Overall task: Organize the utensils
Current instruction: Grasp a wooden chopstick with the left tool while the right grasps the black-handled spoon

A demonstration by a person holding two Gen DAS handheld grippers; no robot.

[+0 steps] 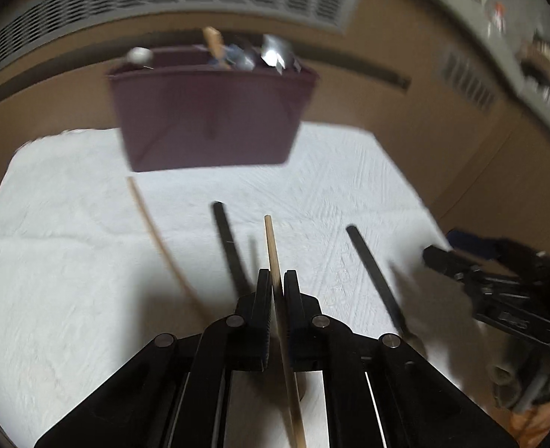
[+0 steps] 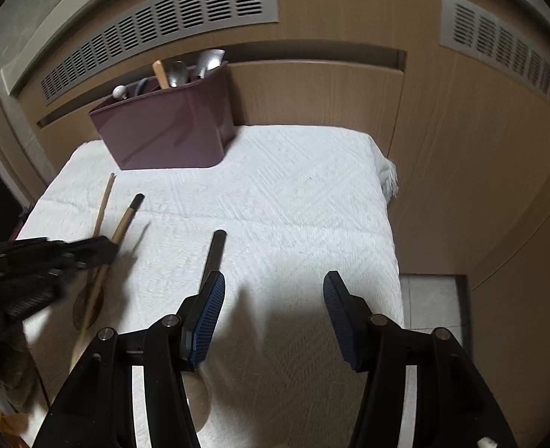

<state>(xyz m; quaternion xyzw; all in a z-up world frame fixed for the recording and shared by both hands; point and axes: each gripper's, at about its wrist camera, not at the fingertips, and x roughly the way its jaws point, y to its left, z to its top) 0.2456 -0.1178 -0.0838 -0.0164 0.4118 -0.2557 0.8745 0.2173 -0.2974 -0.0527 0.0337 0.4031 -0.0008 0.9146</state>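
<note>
Sitting on white textured cloth (image 2: 275, 194): purple plastic caddy (image 2: 163, 134) holding spoons | left gripper (image 1: 277, 283) clenched on thin pale wooden stick (image 1: 271, 246), raised off cloth | right gripper (image 2: 275, 298) spread, empty | black-handled utensil (image 2: 213, 257) lying nearby

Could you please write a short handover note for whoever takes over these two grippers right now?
Left gripper: shut on a wooden stick, lifted off the towel.
Right gripper: open, empty, above the towel's near edge.
Caddy: upright at the towel's far end, already holding spoons and a wooden handle.
Left on the towel: another wooden stick and two black-handled utensils; a wooden spoon seems to lie by the left gripper.
Next, probably: put the held stick in the caddy, then the rest.
</note>
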